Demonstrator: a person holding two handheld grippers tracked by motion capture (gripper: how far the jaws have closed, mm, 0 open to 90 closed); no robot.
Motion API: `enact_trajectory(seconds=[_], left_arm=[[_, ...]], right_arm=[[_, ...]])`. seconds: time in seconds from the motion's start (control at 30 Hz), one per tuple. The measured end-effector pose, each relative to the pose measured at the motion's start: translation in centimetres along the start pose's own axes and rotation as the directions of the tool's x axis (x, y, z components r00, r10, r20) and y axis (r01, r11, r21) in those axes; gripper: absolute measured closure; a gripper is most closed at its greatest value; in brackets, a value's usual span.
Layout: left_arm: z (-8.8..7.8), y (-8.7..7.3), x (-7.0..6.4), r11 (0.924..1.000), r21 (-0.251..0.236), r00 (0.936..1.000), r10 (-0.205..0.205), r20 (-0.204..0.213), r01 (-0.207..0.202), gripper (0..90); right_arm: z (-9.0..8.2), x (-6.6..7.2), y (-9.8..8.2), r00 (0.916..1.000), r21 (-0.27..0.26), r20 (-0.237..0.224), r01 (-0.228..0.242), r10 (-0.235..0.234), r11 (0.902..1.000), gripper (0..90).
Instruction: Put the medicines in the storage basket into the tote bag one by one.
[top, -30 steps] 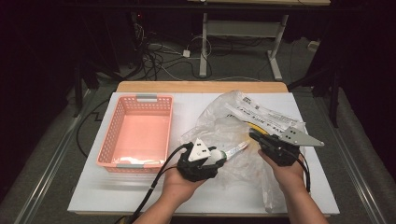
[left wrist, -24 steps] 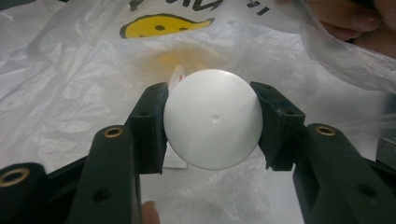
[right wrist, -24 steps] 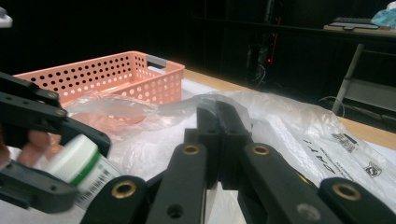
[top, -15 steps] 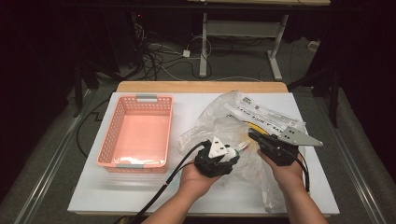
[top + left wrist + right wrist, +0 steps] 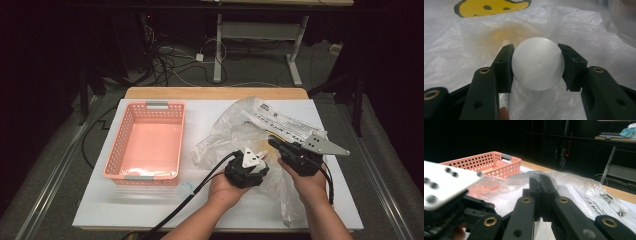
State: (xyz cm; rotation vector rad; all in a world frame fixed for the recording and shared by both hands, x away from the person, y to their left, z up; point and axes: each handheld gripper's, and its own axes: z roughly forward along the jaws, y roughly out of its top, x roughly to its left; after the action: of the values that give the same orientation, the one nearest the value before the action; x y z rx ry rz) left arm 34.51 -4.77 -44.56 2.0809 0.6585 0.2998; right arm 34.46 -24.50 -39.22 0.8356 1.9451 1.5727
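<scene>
At the near edge of the bench (image 5: 150, 210), the left gripper (image 5: 537, 65) has its fingers clamped on a white ball (image 5: 537, 63), held over the clear plastic bag (image 5: 235, 130), likely for bagging. The right gripper (image 5: 541, 185), fingers closed, seems to pinch the bag's film to steady it; the film between them is hard to see. Farther off sits the pink basket (image 5: 120, 150); the bag's mouth is hidden.

Overhead light is brightening the white table (image 5: 150, 210); surroundings are staying dark. Glare is washing out the plastic bag (image 5: 461, 50); the grey plate (image 5: 441, 182) at 9 o'clock is blurring.
</scene>
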Motion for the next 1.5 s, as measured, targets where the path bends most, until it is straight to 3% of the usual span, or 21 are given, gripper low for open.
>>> enact_trajectory(seconds=[0.33, 0.93, 1.2, 1.5], left_arm=[[2.4, -0.2, 0.0, 0.9993, 0.036, 0.9999, -0.007, -0.012, 0.007, 48.8], [3.8, 0.2, 0.5, 0.9989, 0.034, 0.9995, -0.032, -0.003, 0.032, 48.2], [3.0, 0.1, 0.2, 0.9993, 0.024, 0.9995, -0.029, 0.012, 0.028, 34.7], [-0.1, -1.2, 0.3, 0.9988, 0.004, 0.9981, -0.05, 0.037, 0.05, 26.2]], right_arm=[[-0.1, -0.1, 0.0, 1.0, 0.001, 0.003, -0.007, 0.007, 1.0, 90.0], [0.0, 0.0, -0.2, 1.0, 0.005, 0.0, -0.009, 0.009, 0.9999, 90.0], [0.0, -0.1, -0.2, 0.9999, 0.007, -0.002, -0.01, 0.01, 0.9999, 90.0], [-0.1, -0.1, -0.3, 1.0, 0.007, 0.0, -0.006, 0.006, 1.0, 90.0]])
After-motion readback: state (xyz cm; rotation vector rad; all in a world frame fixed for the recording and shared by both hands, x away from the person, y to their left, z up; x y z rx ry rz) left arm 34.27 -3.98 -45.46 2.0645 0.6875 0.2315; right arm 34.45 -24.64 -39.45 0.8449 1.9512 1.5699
